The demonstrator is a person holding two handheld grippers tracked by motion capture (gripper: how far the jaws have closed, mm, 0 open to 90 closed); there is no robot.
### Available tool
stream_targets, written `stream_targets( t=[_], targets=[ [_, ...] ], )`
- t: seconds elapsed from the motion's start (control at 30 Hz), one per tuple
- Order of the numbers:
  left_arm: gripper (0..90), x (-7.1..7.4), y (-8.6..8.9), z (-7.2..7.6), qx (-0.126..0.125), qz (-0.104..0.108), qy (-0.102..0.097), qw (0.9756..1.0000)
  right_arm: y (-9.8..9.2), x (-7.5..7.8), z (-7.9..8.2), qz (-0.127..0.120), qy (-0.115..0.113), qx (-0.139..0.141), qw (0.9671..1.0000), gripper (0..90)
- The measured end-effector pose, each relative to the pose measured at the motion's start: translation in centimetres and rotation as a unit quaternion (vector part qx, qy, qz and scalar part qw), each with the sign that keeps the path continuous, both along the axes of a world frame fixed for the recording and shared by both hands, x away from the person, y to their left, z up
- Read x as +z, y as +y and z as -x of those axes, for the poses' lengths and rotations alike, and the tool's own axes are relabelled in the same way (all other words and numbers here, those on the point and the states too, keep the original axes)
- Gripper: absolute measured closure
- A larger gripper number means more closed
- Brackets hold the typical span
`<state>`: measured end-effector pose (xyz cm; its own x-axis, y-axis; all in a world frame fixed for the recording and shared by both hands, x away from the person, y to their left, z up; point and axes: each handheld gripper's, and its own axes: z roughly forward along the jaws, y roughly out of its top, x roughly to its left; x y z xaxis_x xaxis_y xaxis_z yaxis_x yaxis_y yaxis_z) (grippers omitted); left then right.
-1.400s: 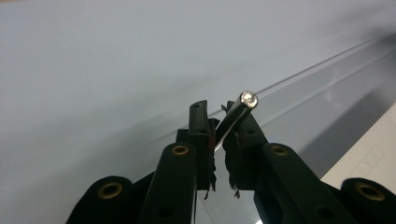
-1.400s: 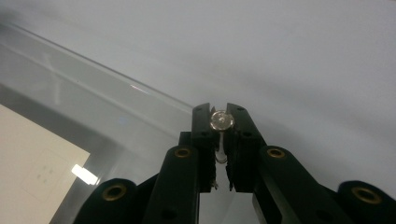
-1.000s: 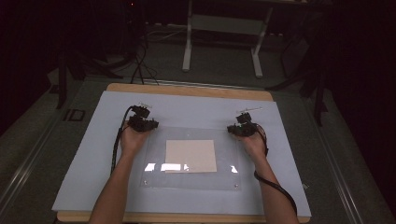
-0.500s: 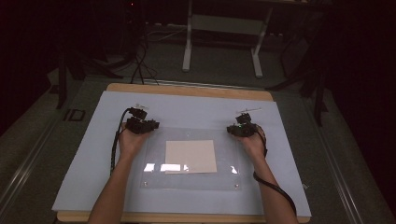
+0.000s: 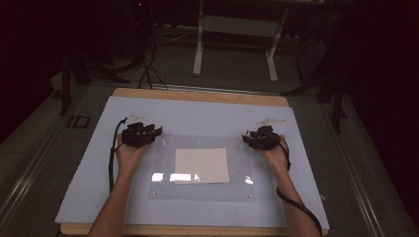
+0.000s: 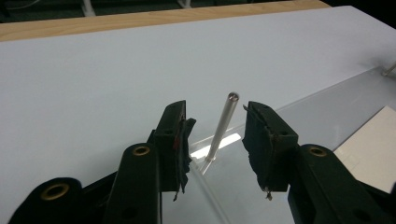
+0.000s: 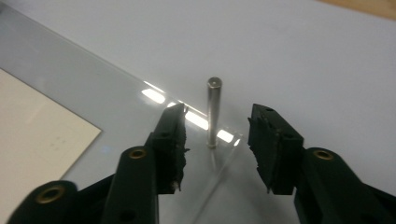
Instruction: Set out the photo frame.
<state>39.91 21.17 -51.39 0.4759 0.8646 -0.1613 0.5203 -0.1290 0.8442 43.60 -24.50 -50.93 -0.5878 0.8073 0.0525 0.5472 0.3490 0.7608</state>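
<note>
- Left gripper (image 6: 215,135) is standing with jaws apart, straddling the metal pin (image 6: 222,126) at the far left corner of the clear sheet (image 5: 237,190) on the worktop (image 5: 197,116); it is touching nothing.
- Paper (image 5: 201,165) is lying mid-sheet.
- Right gripper (image 7: 215,135) is likewise gaping around its pin (image 7: 213,112).
- Judgement: both should be centring, then closing level together.

Surface finishes: desk and fixtures

Clear sheet (image 5: 202,190) glossy, plastic-like, throwing glare; posts (image 6: 221,126) smooth brushed metal; cover (image 5: 207,118) matt white; desk (image 5: 197,95) edge bare wood; card (image 5: 201,165) matt, paper-like; fingers (image 7: 170,142) matt black, pads frayed.
</note>
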Motion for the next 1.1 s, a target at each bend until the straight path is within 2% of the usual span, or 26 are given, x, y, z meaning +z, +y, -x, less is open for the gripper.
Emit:
stream_targets(
  t=[0.13,0.23,0.4,0.57,0.63,0.73,0.9,1.1],
  targets=[
    [60.8,-0.4,0.1,0.0,0.000,-0.005,0.003,1.0000,-0.2,0.0,0.1,-0.008,-0.014,-0.007,0.9998,61.9],
    [65.5,-0.5,0.1,0.0,-0.007,-0.006,0.001,1.0000,-0.4,-0.1,0.2,-0.007,-0.021,-0.010,0.9997,65.9],
    [72.7,-0.7,-0.1,-0.1,-0.016,-0.009,0.002,0.9998,-0.4,-0.4,0.4,-0.011,-0.035,-0.013,0.9993,67.4],
    [71.2,-0.8,-0.2,-0.2,-0.014,-0.005,-0.001,0.9999,-0.2,-0.4,0.4,-0.014,-0.042,-0.014,0.9989,67.8],
    [69.6,-0.9,-0.6,-0.3,-0.018,-0.004,-0.006,0.9998,0.0,-0.3,0.3,-0.015,-0.052,-0.011,0.9985,71.5],
    [69.8,-1.0,-0.9,-0.5,-0.019,0.004,-0.009,0.9998,0.3,-0.3,0.1,-0.022,-0.053,-0.015,0.9982,73.2],
    [67.9,-1.2,-1.1,-0.9,-0.022,0.012,-0.006,0.9997,0.7,-0.4,-0.2,-0.042,-0.047,-0.012,0.9979,83.1],
    [69.5,-1.0,-1.7,-1.3,-0.022,0.010,-0.009,0.9997,0.7,-0.3,-0.3,-0.042,-0.041,-0.010,0.9982,83.9]
  ],
)
